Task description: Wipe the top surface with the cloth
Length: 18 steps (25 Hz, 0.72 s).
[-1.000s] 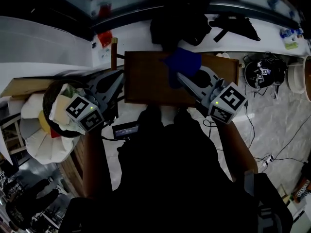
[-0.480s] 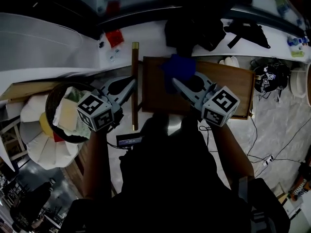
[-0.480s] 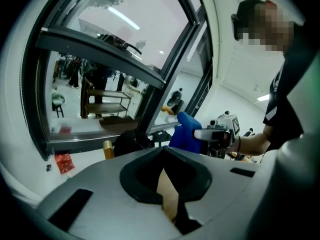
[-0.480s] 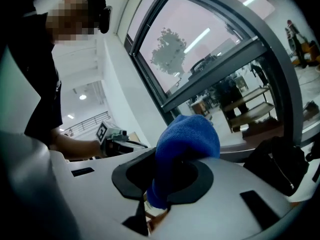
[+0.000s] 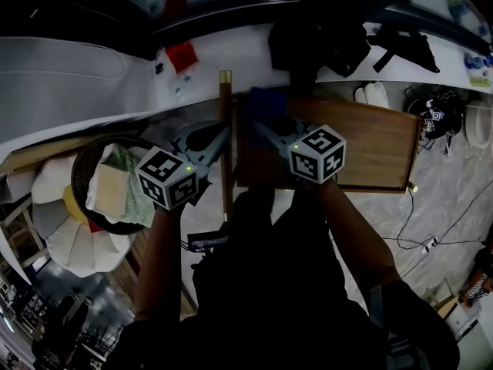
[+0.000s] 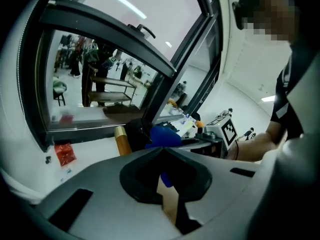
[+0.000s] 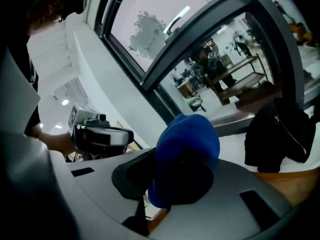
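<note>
A blue cloth (image 5: 266, 105) lies bunched at the far left end of the brown wooden top (image 5: 370, 141). My right gripper (image 5: 263, 123) is shut on it, and in the right gripper view the cloth (image 7: 187, 144) bulges over the jaw tips and hides them. My left gripper (image 5: 218, 139) hovers just left of the top, beside an upright wooden rod (image 5: 225, 149). Its jaws meet at the tips with nothing between them. In the left gripper view the left gripper (image 6: 162, 151) points at the cloth (image 6: 164, 135).
A round basket (image 5: 79, 182) with folded cloths stands at the left. A black bag (image 5: 316, 41) and a red packet (image 5: 182, 55) lie on the white ledge behind. A dark helmet-like item (image 5: 435, 114) and cables (image 5: 454, 230) lie on the floor at the right.
My right gripper has dragged the blue cloth leftward across the wooden top, from its middle to its left end. The left gripper has stayed by the rod.
</note>
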### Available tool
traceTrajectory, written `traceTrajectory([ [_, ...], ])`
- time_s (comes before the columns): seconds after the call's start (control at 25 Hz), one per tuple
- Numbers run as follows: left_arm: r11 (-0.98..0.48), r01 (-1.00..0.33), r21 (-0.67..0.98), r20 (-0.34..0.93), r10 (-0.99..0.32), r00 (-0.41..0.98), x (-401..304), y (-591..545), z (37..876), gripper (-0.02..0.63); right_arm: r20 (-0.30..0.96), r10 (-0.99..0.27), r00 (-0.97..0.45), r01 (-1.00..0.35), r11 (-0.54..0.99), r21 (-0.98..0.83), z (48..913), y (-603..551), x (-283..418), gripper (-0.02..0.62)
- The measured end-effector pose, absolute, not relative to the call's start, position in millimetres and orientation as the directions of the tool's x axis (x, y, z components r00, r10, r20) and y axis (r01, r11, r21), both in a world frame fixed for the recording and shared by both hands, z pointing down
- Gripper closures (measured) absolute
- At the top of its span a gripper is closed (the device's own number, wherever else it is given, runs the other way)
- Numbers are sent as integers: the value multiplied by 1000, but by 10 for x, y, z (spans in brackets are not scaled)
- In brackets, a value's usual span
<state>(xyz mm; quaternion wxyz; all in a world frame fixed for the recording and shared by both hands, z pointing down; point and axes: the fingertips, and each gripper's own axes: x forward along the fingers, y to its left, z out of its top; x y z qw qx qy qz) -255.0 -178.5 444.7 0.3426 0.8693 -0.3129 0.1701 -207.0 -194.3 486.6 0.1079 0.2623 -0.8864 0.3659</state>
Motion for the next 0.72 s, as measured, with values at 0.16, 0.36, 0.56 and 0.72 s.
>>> traceTrajectory([
  [0.16,-556,-682,476,546,-421,724,-2607,-1875,4659,598,443,-379,-812,-583,549,-599,5249,-2030,-2212,532],
  [0.36,-537,-688,488,549,-424,721,-2635,-1936,4759,598,522,-347,-779,-625,504,-596,5720,-2084,-2333,533],
  [0.56,-551,-697,459,583,-405,704,-2621,-1878,4846,598,573,-330,-750,-655,482,-581,6093,-2096,-2426,532],
  [0.72,-559,-700,445,607,-387,694,-2530,-1862,4918,598,624,-314,-715,-687,479,-546,6271,-2141,-2400,532],
])
